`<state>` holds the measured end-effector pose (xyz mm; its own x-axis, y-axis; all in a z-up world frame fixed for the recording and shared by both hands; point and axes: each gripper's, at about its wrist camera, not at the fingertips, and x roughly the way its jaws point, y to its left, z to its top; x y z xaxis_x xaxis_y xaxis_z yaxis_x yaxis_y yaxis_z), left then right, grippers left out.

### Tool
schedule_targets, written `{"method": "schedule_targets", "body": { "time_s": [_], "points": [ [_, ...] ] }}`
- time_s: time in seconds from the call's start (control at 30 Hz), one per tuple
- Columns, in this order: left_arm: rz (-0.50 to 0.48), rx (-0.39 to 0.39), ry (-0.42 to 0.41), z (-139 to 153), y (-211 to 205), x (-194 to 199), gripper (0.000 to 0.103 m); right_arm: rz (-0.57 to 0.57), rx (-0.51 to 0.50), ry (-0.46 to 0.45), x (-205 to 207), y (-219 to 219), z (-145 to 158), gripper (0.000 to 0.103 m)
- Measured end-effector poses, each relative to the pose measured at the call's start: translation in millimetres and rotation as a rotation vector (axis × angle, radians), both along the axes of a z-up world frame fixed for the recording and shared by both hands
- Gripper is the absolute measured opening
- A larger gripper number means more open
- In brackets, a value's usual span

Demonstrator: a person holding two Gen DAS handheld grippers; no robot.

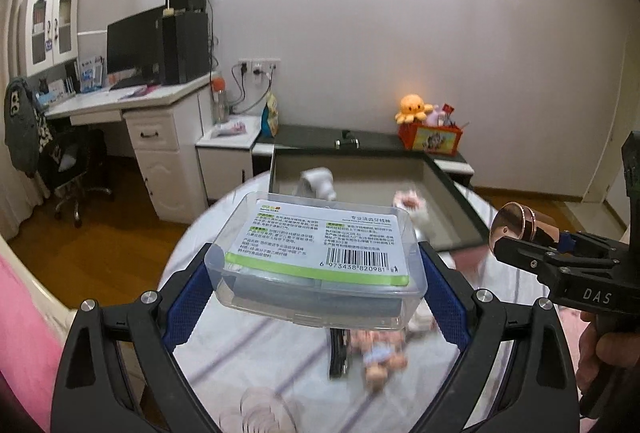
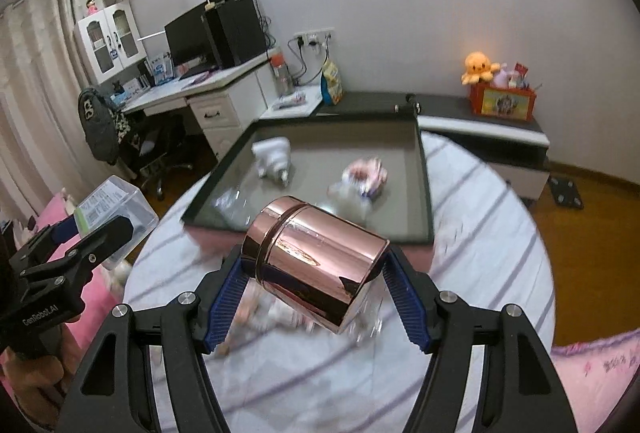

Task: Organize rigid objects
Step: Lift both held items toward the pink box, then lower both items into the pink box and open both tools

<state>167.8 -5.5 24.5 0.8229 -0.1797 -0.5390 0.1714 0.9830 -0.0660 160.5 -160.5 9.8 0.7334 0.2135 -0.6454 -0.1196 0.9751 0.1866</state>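
The left gripper is clamping a clear plastic box between its blue pads, holding it lifted above the round table with the barcode label facing up; the box's printed text marks it as dental floss picks. The right gripper is squeezing a rose-gold metal canister by its two ends, so the canister is lying tilted on its side across the fingers, also off the table, with its lidded end towards the tray. The dark-rimmed tray is sitting at the far edge of the table, and inside it a white toy is lying at the far left while a pink and white figure is lying nearer the middle. Directly under the plastic box, on the striped tablecloth, a small doll and a black object are lying side by side, both too blurred to name more closely. Beyond the tray, an orange octopus plush is perching on a red box against the wall
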Motion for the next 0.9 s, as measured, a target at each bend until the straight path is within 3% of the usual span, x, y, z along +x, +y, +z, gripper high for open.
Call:
{"method": "schedule_targets", "body": {
  "time_s": [0.3, 0.6, 0.9],
  "points": [
    [-0.024, -0.016, 0.003, 13.0, -15.7, 84.4, 0.096, -0.031, -0.025, -0.012, 87.3, -15.5, 13.0, 0.069],
    [-0.055, -0.011, 0.130, -27.1, -45.1, 161.9, 0.096, -0.031, -0.042, 0.112, 173.9, -22.5, -28.7, 0.069],
    [-0.060, 0.039, 0.215, -54.3, -59.9, 190.2, 0.096, -0.029, -0.047, 0.205, 201.0, -28.6, -58.9, 0.070]
  ]
}}
